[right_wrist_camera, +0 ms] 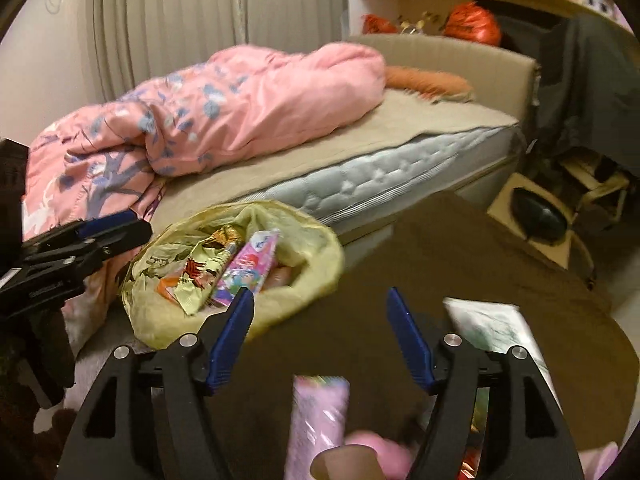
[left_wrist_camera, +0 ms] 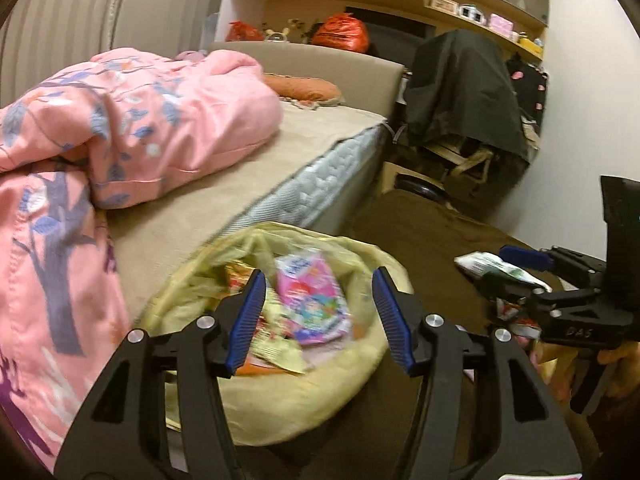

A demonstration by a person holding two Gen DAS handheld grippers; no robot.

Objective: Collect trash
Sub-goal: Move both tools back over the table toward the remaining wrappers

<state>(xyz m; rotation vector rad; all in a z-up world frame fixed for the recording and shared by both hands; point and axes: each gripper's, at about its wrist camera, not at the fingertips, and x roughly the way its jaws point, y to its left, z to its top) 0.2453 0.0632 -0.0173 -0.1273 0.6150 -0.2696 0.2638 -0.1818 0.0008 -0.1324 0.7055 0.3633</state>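
The left gripper (left_wrist_camera: 320, 300) is held above the yellow trash bag (left_wrist_camera: 384, 264), with its two blue pads spread apart and nothing between them. The bag sits open on the floor, just beside the bed (left_wrist_camera: 224, 184), and it leans against the edge of the mattress. Inside the bag there are several wrappers, among them a pink packet (left_wrist_camera: 312, 296) with cartoon pictures and a crumpled golden wrapper (right_wrist_camera: 200, 276). The right gripper (right_wrist_camera: 320, 324) is over the brown blanket (right_wrist_camera: 460, 248), to the right of the bag, and its jaws stand wide open and empty. Below this gripper lies a pink wrapper (right_wrist_camera: 318, 416), blurred, and a white and green packet (right_wrist_camera: 492, 324) lies on the brown blanket just beside the right finger. A pink quilt (left_wrist_camera: 132, 120) with blue leaves is heaped on the bed, and part of it hangs down near the bag
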